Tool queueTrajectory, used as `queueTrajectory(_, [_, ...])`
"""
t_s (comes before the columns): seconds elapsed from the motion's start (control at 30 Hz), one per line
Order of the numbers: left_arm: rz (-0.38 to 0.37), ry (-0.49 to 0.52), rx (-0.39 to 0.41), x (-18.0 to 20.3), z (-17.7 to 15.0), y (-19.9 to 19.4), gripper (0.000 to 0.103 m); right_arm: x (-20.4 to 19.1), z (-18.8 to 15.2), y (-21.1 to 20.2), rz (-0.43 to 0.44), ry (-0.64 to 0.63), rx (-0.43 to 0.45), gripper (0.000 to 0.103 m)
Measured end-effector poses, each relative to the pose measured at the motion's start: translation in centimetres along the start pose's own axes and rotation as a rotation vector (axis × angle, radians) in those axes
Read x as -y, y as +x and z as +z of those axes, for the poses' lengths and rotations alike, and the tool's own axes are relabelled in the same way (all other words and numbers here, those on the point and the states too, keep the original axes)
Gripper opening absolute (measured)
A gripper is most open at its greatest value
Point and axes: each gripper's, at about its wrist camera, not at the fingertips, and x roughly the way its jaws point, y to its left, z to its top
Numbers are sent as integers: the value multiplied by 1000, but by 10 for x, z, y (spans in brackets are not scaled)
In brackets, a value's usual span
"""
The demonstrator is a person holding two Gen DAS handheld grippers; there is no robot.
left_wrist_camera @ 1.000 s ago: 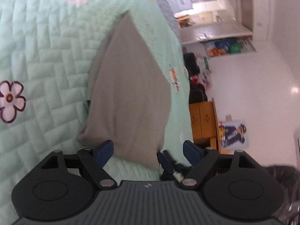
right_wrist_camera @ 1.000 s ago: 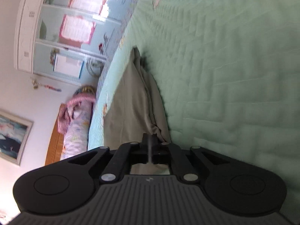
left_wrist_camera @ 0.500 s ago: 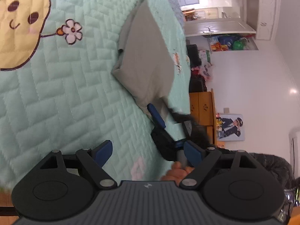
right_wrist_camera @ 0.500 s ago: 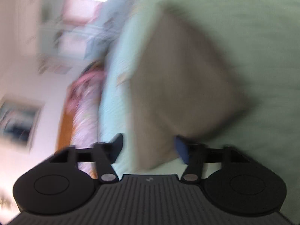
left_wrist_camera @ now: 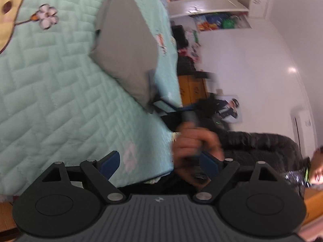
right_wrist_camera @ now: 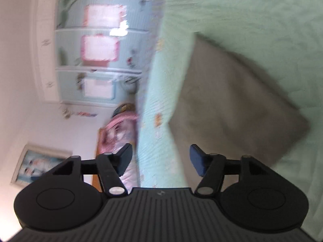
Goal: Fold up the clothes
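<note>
A grey garment (left_wrist_camera: pixel 125 46) lies folded in a flat rectangle on the mint quilted bedspread (left_wrist_camera: pixel 50 92). My left gripper (left_wrist_camera: pixel 159 161) hovers over the bed's near edge, well short of the garment, its jaws opening wide with nothing between them. In the left wrist view a hand (left_wrist_camera: pixel 197 143) holds my right gripper (left_wrist_camera: pixel 171 106), whose tips sit just off the garment's near corner. In the right wrist view the garment (right_wrist_camera: pixel 228 109) lies ahead and to the right. The right gripper (right_wrist_camera: pixel 161 157) has its jaws opening, and no cloth is pinched between them.
The bedspread (right_wrist_camera: pixel 252 20) carries flower and bear prints. Off the bed's side stand a wooden cabinet (left_wrist_camera: pixel 193 88), a poster (left_wrist_camera: pixel 228 109) and shelves. A dark fleece sleeve (left_wrist_camera: pixel 262 147) crosses the right. A blue cupboard (right_wrist_camera: pixel 101 46) and pink rolled bedding (right_wrist_camera: pixel 119 131) lie past the far edge.
My right gripper has let go of the garment's edge, opened and backed off. My left gripper has drawn away from the garment toward the bed's edge. The garment now lies flat.
</note>
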Motion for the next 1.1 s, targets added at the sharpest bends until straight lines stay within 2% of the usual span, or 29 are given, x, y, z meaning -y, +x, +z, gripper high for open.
queueTrajectory(0.07, [-9, -10, 7, -3, 4, -5, 89, 13, 3, 4, -141, -20, 5, 39])
queueTrajectory(0.1, [-14, -15, 11, -5, 6, -8, 90, 14, 3, 3, -169, -27, 10, 26])
queueTrajectory(0.17, [-22, -25, 17, -9, 10, -13, 94, 6, 1, 0, -173, -42, 25, 31])
queueTrajectory(0.23, [12, -66, 16, -14, 17, -12, 96, -11, 0, 7, -149, -59, 21, 49])
queueTrajectory(0.3, [56, -108, 5, -10, 23, -11, 96, -29, 0, 16, -125, -69, 11, 52])
queueTrajectory(0.37, [45, -90, 9, 4, 28, -15, 96, -39, 5, 26, -100, -52, -23, 57])
queueTrajectory(0.43, [42, -28, 25, 16, 33, -16, 97, -39, 12, 27, -148, -68, -14, 69])
queueTrajectory(0.5, [42, 18, 46, 22, 34, -17, 99, -34, 15, 24, -213, -85, 6, 71])
queueTrajectory(0.53, [48, 17, 57, 18, 31, -16, 99, -27, 10, 18, -208, -74, 10, 71])
queueTrajectory(0.67, [88, -124, 88, -6, -2, -21, 99, -8, -21, -8, -177, -59, 24, 71])
queueTrajectory(0.77, [125, -217, 109, -19, -19, -24, 99, -23, -35, -16, -175, -117, -25, 72])
queueTrajectory(0.87, [142, -253, 153, -21, -24, -32, 99, -40, -44, -22, -112, -147, -62, 72])
queueTrajectory(0.97, [165, -211, 197, -7, -20, -40, 99, -53, -46, -31, -27, -139, -75, 76])
queueTrajectory(1.1, [195, -193, 219, 2, -18, -39, 99, -70, -48, -42, 23, -199, -95, 82])
